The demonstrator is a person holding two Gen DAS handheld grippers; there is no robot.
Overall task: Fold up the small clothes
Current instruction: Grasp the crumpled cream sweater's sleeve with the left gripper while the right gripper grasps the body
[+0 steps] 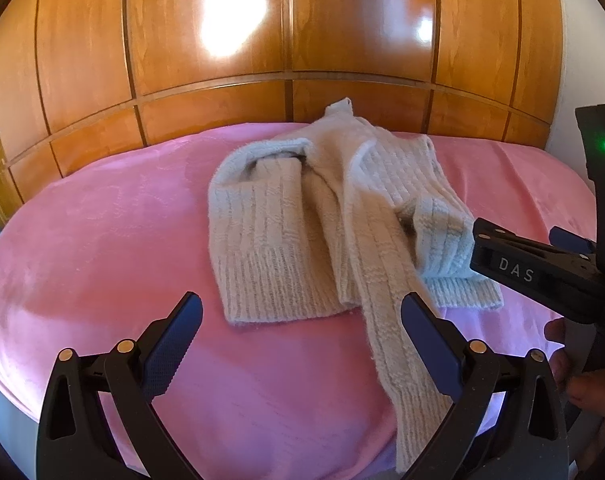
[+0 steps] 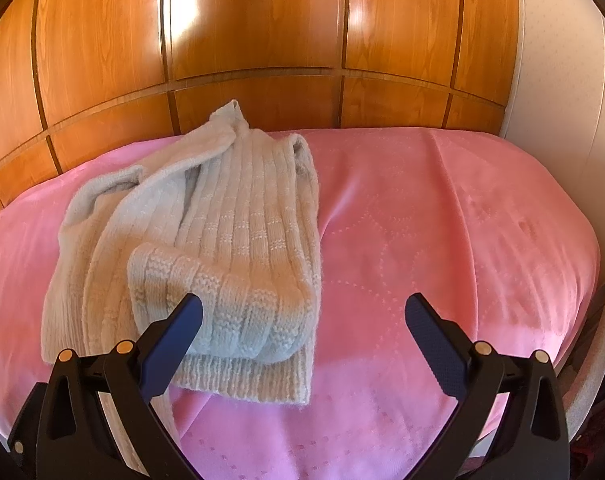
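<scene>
Behind everything stands a glossy wooden wardrobe (image 1: 286, 32), its panels filling the back of both views, with a pale wall (image 2: 562, 100) at its right. Below it spreads the bed (image 1: 82, 240) under a pink blanket that shows stitched dotted patterns in the right wrist view.

On the blanket lies the sweater (image 1: 286, 220), a pale ribbed knit, partly folded and rumpled. One sleeve (image 1: 386, 312) runs from its middle toward me and hangs over the near edge of the bed. At the right side a thick fold of knit sits on top of the hem.

I hold my left tool (image 1: 302, 344) wide open and empty, hovering above the near edge of the bed. The sweater's hem lies just beyond its fingertips, and the sleeve passes beside its right finger (image 1: 430, 344); I cannot tell whether they touch.

My right tool (image 2: 304, 340) is also spread wide and grips nothing. Its left finger (image 2: 174, 344) sits over the folded right corner of the sweater, while its right finger is above bare blanket. From the left wrist view this tool comes in at the right edge, its tip close beside that same fold, with part of my hand (image 1: 582, 384) showing on its grip.
</scene>
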